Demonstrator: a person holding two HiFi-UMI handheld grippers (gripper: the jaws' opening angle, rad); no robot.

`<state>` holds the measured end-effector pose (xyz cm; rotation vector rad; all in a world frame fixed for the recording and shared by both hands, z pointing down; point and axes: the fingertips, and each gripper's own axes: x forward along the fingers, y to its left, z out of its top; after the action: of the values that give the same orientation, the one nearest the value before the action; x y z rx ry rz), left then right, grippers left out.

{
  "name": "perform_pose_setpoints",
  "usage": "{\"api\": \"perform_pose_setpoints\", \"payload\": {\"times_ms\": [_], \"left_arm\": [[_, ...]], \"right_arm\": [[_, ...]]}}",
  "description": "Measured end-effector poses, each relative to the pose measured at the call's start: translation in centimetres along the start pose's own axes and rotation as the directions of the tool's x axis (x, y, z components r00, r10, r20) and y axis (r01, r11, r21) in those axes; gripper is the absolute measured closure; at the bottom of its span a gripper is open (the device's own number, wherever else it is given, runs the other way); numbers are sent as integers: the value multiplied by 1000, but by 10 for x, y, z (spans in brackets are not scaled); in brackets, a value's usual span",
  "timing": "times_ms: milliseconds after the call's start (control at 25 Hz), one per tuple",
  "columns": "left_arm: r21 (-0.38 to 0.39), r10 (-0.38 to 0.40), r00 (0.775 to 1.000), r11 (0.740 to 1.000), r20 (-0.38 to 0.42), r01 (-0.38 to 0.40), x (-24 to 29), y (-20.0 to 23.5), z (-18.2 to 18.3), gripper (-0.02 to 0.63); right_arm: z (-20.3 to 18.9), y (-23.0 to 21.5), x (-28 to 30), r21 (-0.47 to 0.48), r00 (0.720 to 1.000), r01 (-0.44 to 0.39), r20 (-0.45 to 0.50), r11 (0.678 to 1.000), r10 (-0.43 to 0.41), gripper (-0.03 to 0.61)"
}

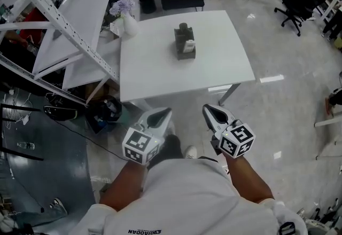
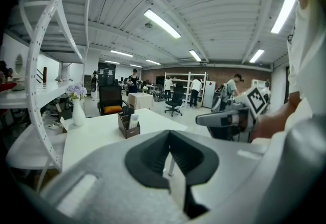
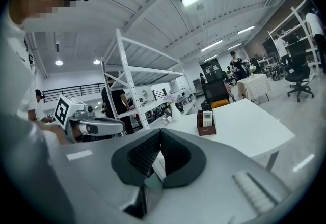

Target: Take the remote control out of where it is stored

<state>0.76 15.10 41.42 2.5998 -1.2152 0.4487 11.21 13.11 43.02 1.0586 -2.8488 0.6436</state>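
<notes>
The remote control (image 1: 188, 45) is standing upright in its holder (image 1: 182, 53), well ahead across the table (image 1: 160, 68); the left gripper (image 1: 163, 114) and right gripper (image 1: 209, 110) are hanging clenched, empty, about equally near.

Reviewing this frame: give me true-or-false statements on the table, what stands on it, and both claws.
1. The white remote control stands in the dark brown box holder on the white square table. True.
2. The right claw grips the remote. False: it is shut on nothing, short of the table edge.
3. The white vase of lilac flowers stands near a table corner. True.
4. The left claw is wide open above the holder. False: it is shut, empty, and held close to the person's body.
</notes>
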Motion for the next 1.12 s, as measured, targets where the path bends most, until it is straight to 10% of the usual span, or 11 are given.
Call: {"api": "perform_pose_setpoints", "payload": {"times_ms": [1120], "left_arm": [[12,-49,998,999,-38,50,90,129,21,612]], "right_arm": [[28,-74,130,-35,992,87,-93,996,-90,572]]}}
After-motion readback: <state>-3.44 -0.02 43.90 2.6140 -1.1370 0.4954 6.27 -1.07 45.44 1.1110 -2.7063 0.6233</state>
